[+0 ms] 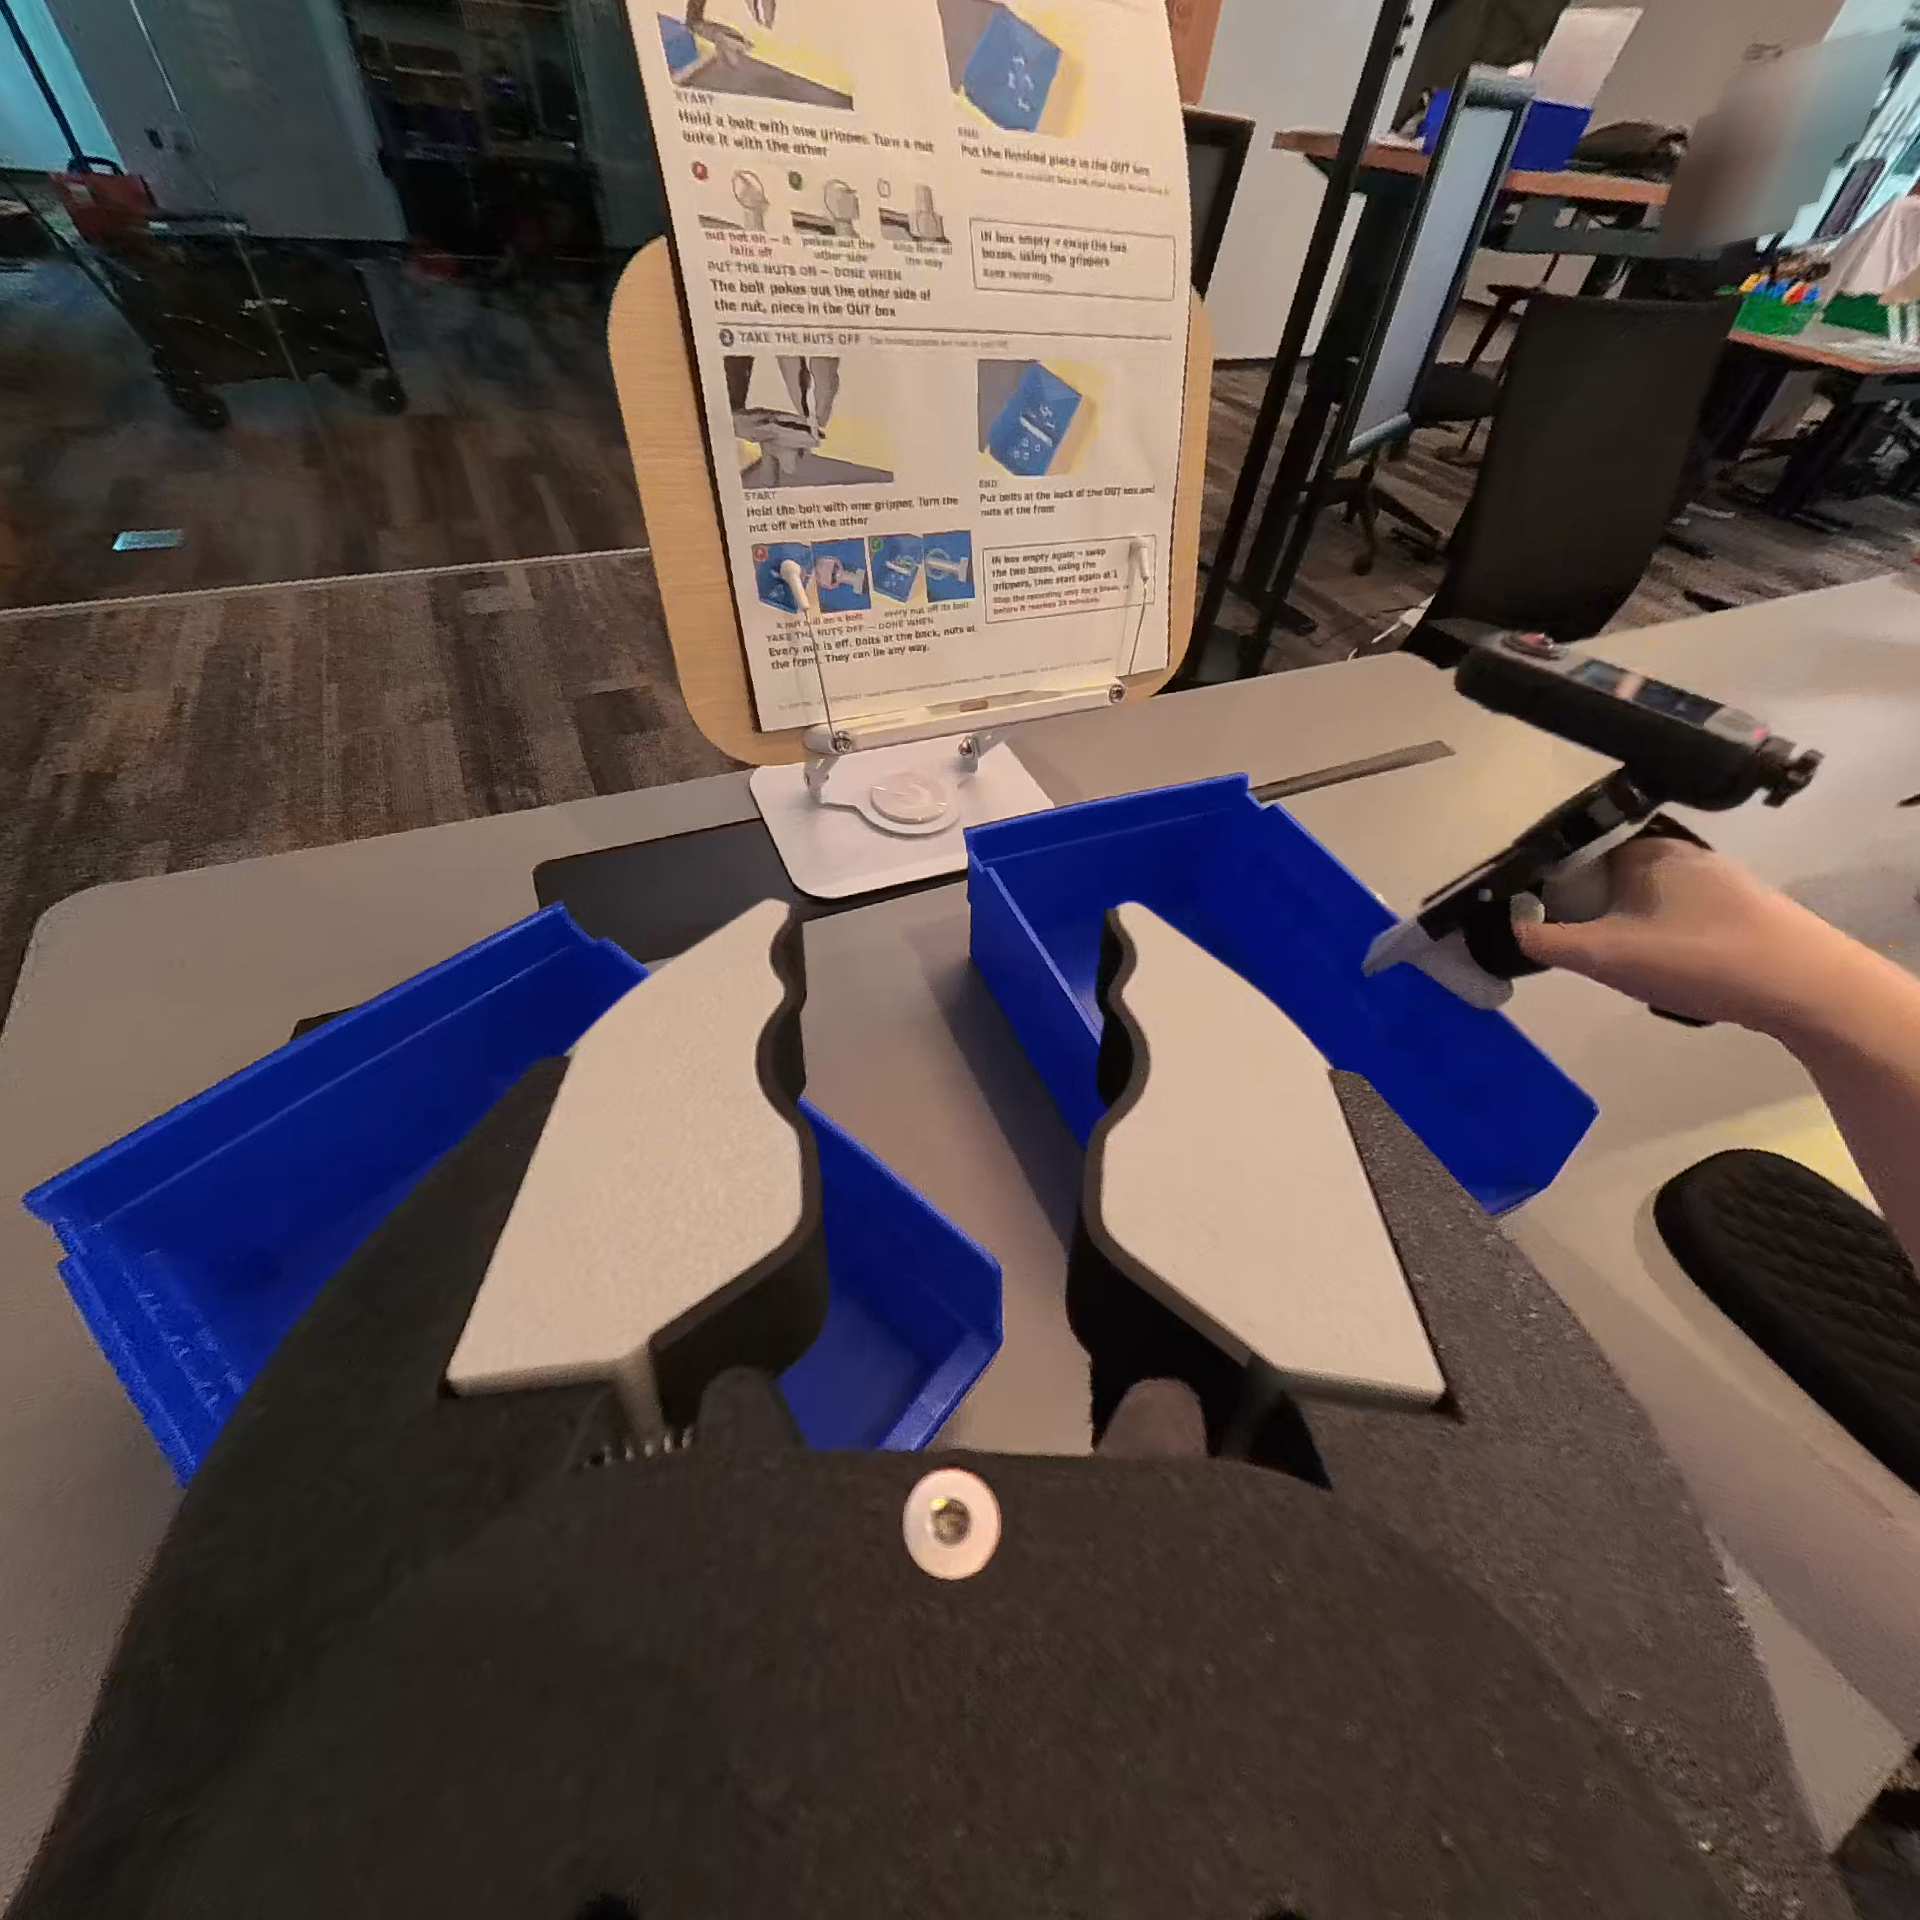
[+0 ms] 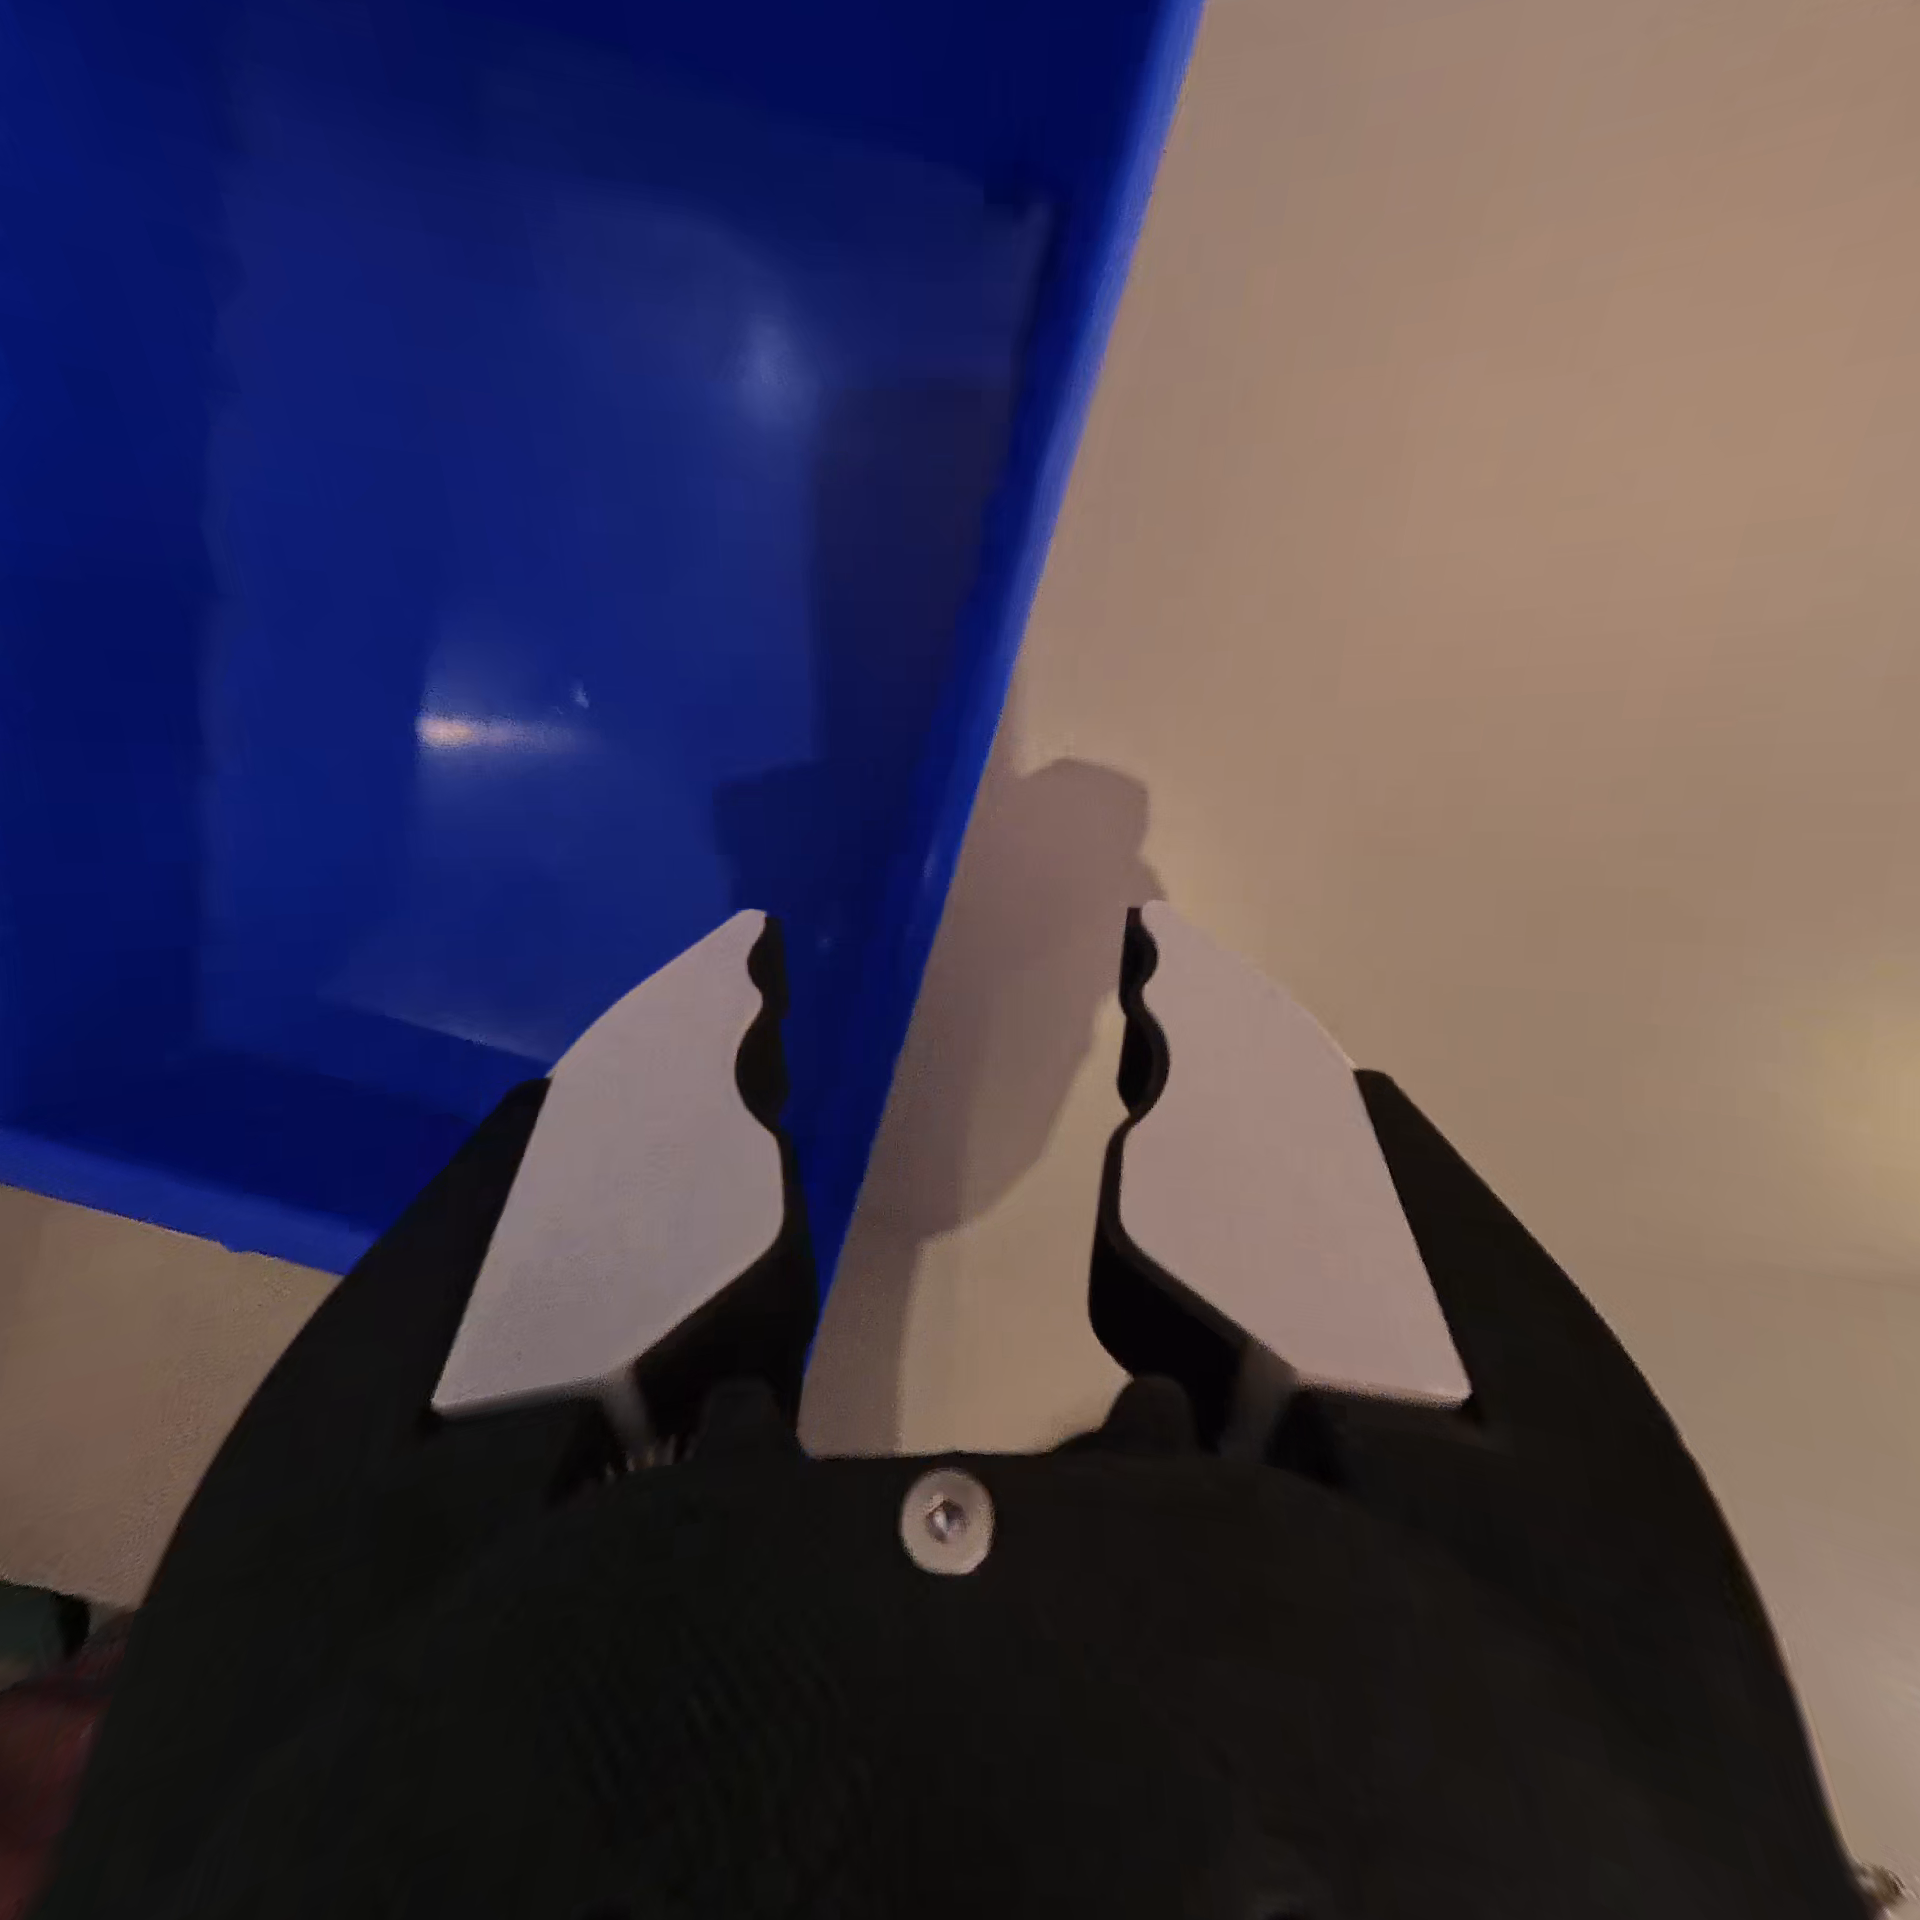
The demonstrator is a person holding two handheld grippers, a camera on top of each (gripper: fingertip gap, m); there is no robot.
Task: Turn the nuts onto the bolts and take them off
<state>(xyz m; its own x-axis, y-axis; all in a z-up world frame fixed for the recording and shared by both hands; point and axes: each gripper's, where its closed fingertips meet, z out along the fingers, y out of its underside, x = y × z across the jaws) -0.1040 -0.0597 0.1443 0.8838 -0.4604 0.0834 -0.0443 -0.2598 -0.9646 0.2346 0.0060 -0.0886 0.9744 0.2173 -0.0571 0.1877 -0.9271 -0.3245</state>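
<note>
- Left two-finger gripper [image 1: 951, 925] hovered released between two blue plastic bins [image 1: 312, 1122] on the grey worktop [image 1: 104, 1455]
- Right two-finger gripper [image 2: 948, 914], spread, straddled the right blue plastic bin's side wall [image 2: 997, 727]

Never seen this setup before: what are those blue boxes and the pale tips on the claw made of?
Blue bins: likely moulded plastic, with a smooth, faintly glossy sheen inside. Left claw fingers: matte grey plates, plastic or painted metal, hard to say, edged with black foam-like padding.
</note>
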